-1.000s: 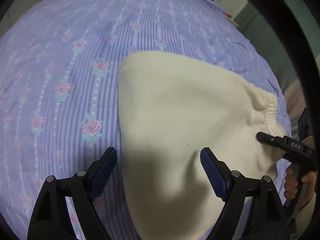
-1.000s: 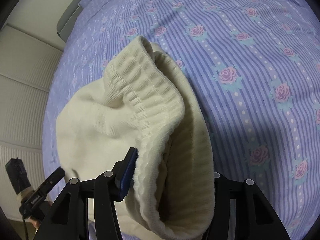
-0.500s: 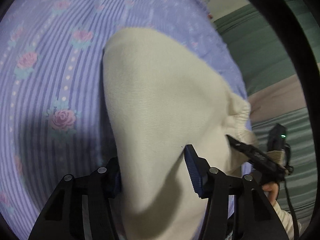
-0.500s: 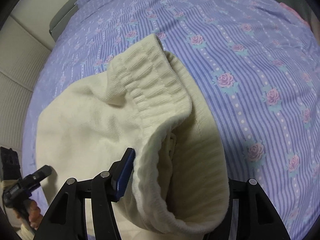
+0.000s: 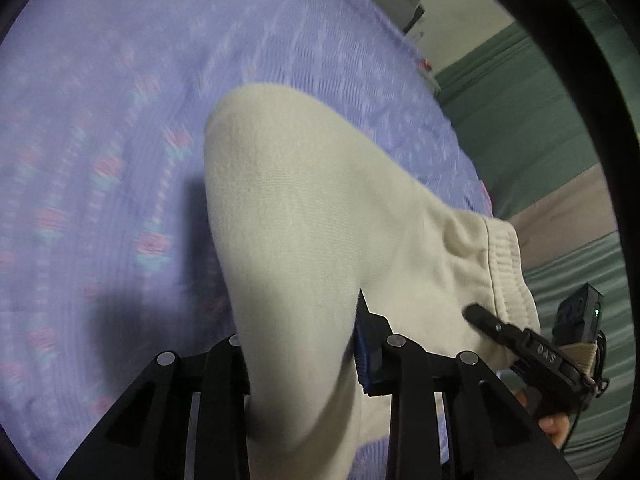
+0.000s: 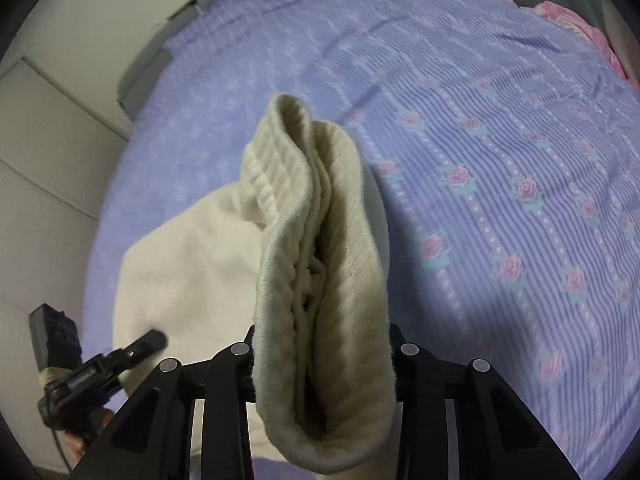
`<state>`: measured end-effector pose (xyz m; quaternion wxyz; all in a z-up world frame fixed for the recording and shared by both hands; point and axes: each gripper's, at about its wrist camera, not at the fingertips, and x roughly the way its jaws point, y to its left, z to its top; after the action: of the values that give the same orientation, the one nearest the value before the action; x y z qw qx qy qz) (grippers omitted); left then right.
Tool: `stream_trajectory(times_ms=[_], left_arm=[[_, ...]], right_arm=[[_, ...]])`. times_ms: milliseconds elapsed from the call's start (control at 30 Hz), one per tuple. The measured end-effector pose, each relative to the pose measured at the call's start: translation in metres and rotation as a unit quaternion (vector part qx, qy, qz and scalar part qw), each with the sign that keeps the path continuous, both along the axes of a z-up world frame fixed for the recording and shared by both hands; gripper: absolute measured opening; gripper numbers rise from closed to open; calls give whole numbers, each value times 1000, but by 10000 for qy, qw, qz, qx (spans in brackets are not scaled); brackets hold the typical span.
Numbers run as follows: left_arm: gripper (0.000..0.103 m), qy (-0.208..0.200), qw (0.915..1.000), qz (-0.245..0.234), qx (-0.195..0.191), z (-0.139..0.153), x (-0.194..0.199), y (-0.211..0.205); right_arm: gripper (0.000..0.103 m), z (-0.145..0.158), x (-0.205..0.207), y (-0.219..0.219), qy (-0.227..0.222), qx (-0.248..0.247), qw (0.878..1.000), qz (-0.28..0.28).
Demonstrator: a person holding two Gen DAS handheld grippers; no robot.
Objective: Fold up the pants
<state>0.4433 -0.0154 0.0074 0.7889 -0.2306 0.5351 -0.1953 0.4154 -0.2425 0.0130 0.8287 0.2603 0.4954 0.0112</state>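
Cream knit pants (image 5: 320, 220) lie partly lifted over a purple floral bedsheet (image 5: 100, 140). My left gripper (image 5: 300, 364) is shut on a fold of the pants' fabric near the front edge. My right gripper (image 6: 322, 364) is shut on the ribbed elastic waistband (image 6: 316, 240), which stands bunched and raised between the fingers. The rest of the pants (image 6: 188, 264) trails down to the left in the right wrist view. The right gripper also shows in the left wrist view (image 5: 480, 318), clamped at the waistband (image 5: 504, 264).
The bedsheet (image 6: 500, 160) covers the whole bed. A green striped surface (image 5: 540, 120) lies past the bed's right side. A pink cloth (image 6: 576, 20) sits at the far corner. A pale wall (image 6: 52, 160) runs along the left.
Both grippers have closed on the pants and lifted them. The waistband went from an open loop to a squeezed, upright bunch. The left fingers drew together around the fabric.
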Motion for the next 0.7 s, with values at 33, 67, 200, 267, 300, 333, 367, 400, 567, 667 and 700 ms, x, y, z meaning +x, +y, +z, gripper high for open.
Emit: stream_trajectory(times_ms=[33, 67, 200, 267, 300, 333, 367, 400, 567, 667, 700], left_arm=[[30, -53, 10000, 49, 24, 9, -7, 8], [30, -84, 9999, 93, 16, 17, -14, 17], [30, -201, 9993, 229, 195, 38, -45, 49], [30, -190, 9987, 364, 285, 41, -59, 67], [30, -167, 9983, 456, 310, 42, -65, 75], [30, -149, 9979, 542, 307, 42, -70, 86], [30, -144, 9974, 627, 334, 42, -77, 97], [30, -139, 9967, 710, 367, 42, -82, 109], [30, -109, 9954, 854, 427, 37, -108, 173], [30, -83, 9955, 843, 435, 32, -119, 219], [30, -63, 9955, 837, 448, 31, -122, 237]], right_arm=[[35, 6, -5, 5, -38, -16, 10000, 70], [35, 14, -12, 13, -86, -49, 9998, 180], [35, 31, -31, 42, -204, -260, 9974, 637], [35, 36, -38, 62, -255, -305, 9952, 899], [35, 37, -39, 70, -255, -275, 9946, 970], [35, 38, -40, 78, -245, -227, 9942, 1022], [35, 38, -42, 90, -225, -200, 9935, 1100], [35, 40, -42, 99, -215, -200, 9930, 1143], [35, 38, -50, 161, -127, -172, 9907, 1346], [35, 36, -57, 206, -64, -220, 9900, 1395], [35, 35, -59, 224, -35, -234, 9902, 1378]])
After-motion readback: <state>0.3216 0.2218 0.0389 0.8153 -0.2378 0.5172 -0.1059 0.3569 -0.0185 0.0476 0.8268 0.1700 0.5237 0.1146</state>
